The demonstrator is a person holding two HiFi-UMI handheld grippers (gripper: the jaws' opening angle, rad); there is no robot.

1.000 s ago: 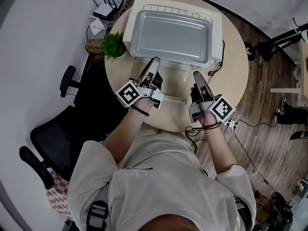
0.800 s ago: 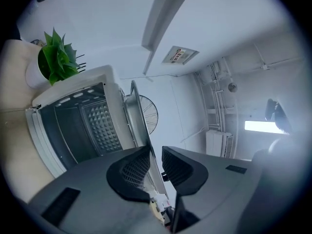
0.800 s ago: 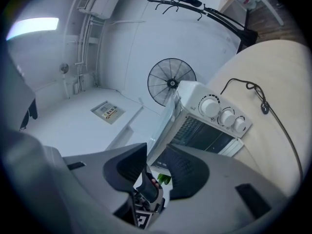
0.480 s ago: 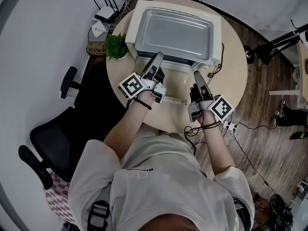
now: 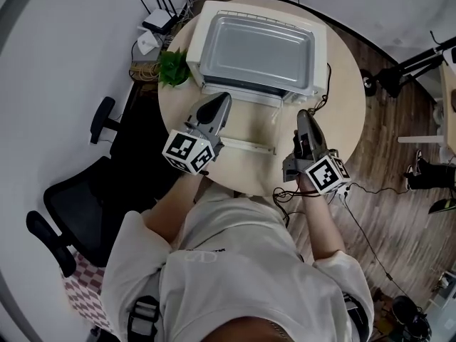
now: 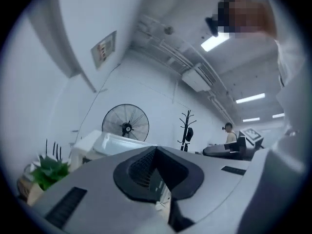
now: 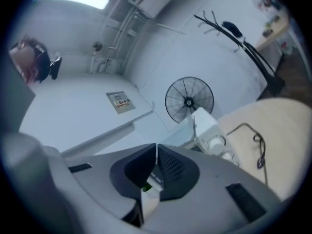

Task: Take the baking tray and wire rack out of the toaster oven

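Both grippers have pulled back from the oven front twd the near edge of the desk. The left gripper has rolled over and its jaws are now together, empty. The right gripper is closing, tips all but met, nothing btwn them. The baking tray hasn't moved: it's out, lying on top of the toaster oven, door hanging open. Can't make out the wire rack, so prob. tray done, rack unclear.
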